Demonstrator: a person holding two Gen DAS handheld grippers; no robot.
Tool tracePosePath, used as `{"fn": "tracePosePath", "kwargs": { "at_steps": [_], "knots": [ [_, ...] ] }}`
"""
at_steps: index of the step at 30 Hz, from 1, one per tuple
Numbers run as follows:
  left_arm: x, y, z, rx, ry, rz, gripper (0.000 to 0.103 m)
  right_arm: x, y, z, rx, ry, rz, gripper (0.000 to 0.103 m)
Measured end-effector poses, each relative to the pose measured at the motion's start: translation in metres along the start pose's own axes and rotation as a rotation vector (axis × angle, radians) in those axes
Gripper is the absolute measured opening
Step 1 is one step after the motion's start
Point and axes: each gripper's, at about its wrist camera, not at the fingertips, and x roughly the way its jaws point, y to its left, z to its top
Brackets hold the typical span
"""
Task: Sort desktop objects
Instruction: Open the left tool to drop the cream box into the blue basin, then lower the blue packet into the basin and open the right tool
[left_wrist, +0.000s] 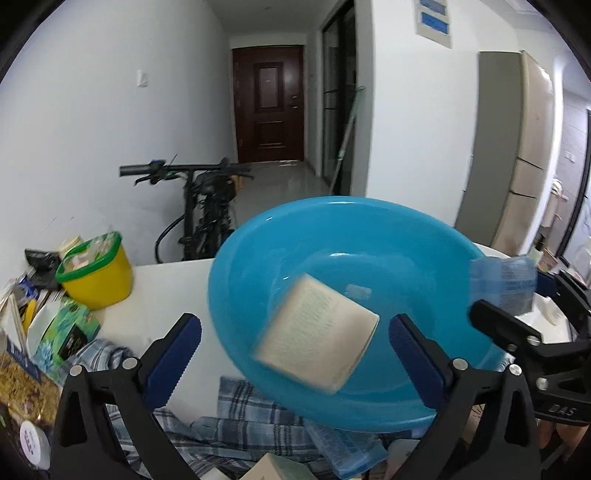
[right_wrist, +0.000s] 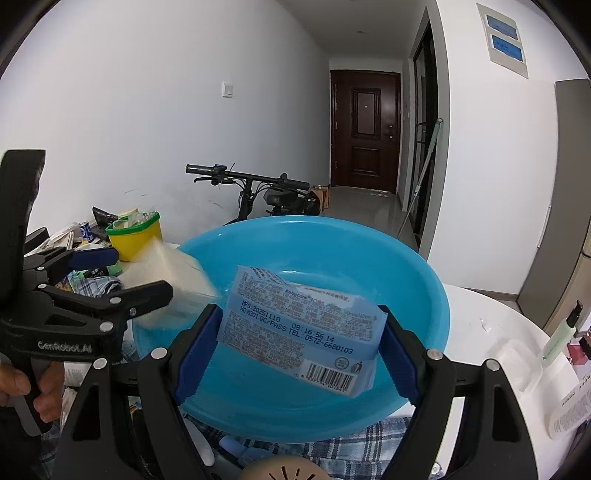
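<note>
A blue plastic basin (left_wrist: 406, 236) stands on the white table; it also shows in the right wrist view (right_wrist: 417, 280). My left gripper (left_wrist: 295, 345) is open, and a beige printed packet (left_wrist: 317, 332) is blurred in mid-air between its fingers, over the basin. The packet also shows blurred in the right wrist view (right_wrist: 166, 269). My right gripper (right_wrist: 301, 350) is shut on a light blue wipes pack (right_wrist: 299, 332) and holds it over the basin. That pack shows at the basin's right rim in the left wrist view (left_wrist: 504, 284).
A yellow tub with a green rim (left_wrist: 96, 273) and packets (left_wrist: 62, 332) crowd the table's left. A plaid cloth (left_wrist: 236, 424) lies under the basin's near edge. A green bottle (right_wrist: 559, 336) and a clear dish (right_wrist: 517, 362) sit at the right. A bicycle (left_wrist: 207, 206) stands behind.
</note>
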Motion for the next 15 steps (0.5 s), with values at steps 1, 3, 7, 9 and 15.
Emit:
{"fn": "tracePosePath", "kwargs": {
  "at_steps": [1,3,7,9,15],
  "knots": [
    [0.0005,0.002,0.0002,-0.008,0.002,-0.004,0.103,0.0,0.0004,0.0001,-0.001,0.0,-0.001,0.081],
    [0.0006,0.0055,0.0002,-0.025,0.003,-0.02,0.103,-0.0002,0.0005,-0.0002,-0.003,-0.001,-0.004,0.081],
    [-0.0014,0.0052,0.0006,-0.026,-0.007,-0.031,0.103,-0.0012,0.0005,-0.0009,-0.002,0.002,-0.006,0.081],
    [-0.0024,0.0028,0.0004,-0.017,-0.012,-0.031,0.103,-0.0012,0.0001,-0.0009,0.001,0.003,-0.007,0.081],
    [-0.0025,-0.0029,-0.0002,0.005,-0.017,-0.035,0.103,-0.0004,-0.0031,-0.0012,0.009,0.009,-0.009,0.081]
  ]
}}
